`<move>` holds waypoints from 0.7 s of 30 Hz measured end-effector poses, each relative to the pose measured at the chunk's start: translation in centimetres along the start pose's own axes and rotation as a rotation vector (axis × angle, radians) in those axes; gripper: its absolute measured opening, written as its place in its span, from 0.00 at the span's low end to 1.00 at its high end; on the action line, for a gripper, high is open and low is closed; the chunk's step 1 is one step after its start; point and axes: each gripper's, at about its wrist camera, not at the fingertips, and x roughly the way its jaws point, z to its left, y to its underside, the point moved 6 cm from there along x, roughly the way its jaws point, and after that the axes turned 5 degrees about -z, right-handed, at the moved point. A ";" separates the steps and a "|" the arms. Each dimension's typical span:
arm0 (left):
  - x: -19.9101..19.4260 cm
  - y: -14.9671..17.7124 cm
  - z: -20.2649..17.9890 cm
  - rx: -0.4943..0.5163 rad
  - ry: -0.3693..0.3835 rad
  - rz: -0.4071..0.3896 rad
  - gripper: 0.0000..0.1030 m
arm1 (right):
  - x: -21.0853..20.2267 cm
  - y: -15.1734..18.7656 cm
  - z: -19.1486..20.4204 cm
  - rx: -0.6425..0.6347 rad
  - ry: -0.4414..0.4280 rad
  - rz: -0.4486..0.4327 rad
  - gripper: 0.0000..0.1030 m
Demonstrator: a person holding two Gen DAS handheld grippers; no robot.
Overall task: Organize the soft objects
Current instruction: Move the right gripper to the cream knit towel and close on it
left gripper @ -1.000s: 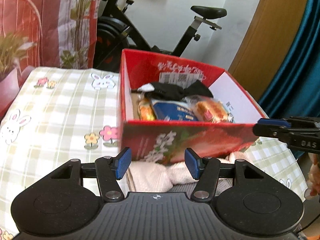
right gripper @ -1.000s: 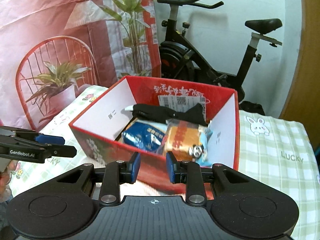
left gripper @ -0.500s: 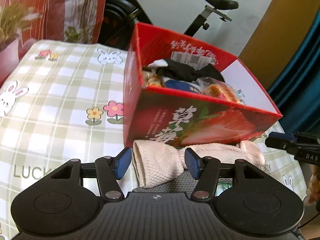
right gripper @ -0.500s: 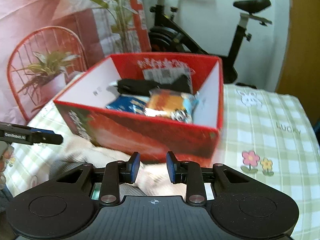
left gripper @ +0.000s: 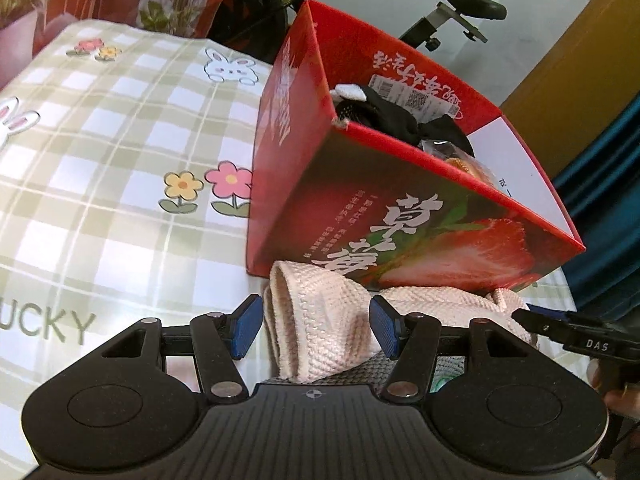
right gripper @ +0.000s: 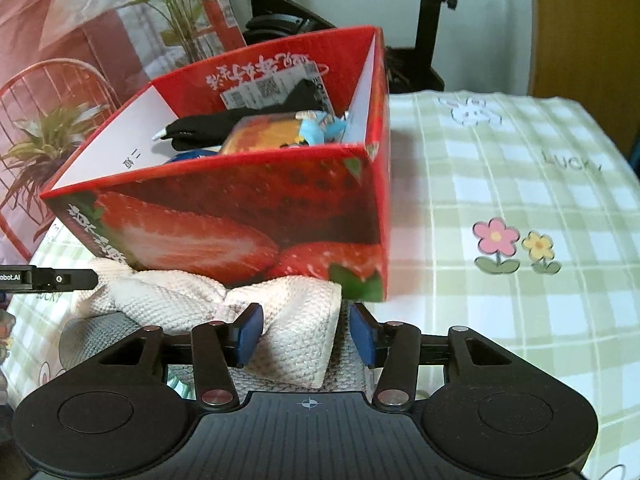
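Straddling the pink towel (left gripper: pixel 320 332) ends at the red box (left gripper: pixel 400 216) foot — left gripper (left gripper: pixel 316 330) jaws apart, right gripper (right gripper: pixel 306 334) jaws just widened, pads clear.

Left wrist view: mounted just behind the left gripper (left gripper: pixel 316 330), angled downward and forward, very near a folded cream towel (left gripper: pixel 320 332) in front of a red strawberry box (left gripper: pixel 400 216), seen from its left corner. Right wrist view: same low, tilted pose behind the right gripper (right gripper: pixel 306 332), close to the towel's other end (right gripper: pixel 296 336), facing the box (right gripper: pixel 240 220) from its right corner. Shared by both: box, towel, checked tabletop (left gripper: pixel 100 168), exercise bike (left gripper: pixel 468 0) behind, plus each other's gripper at the frame edge.
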 end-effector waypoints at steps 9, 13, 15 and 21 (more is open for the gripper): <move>1.4 0.6 -0.1 -0.025 0.024 0.026 0.58 | 0.9 0.2 0.2 0.018 -0.018 0.017 0.42; 1.1 0.5 -0.6 0.000 0.043 0.017 0.38 | 0.7 0.1 0.5 0.007 -0.025 0.020 0.38; 0.7 0.4 -1.0 0.032 0.048 0.007 0.30 | 0.6 0.0 0.7 -0.003 -0.031 0.021 0.30; -0.8 -0.1 -2.3 0.108 0.041 -0.041 0.18 | -0.2 -0.4 2.1 -0.079 -0.032 0.006 0.19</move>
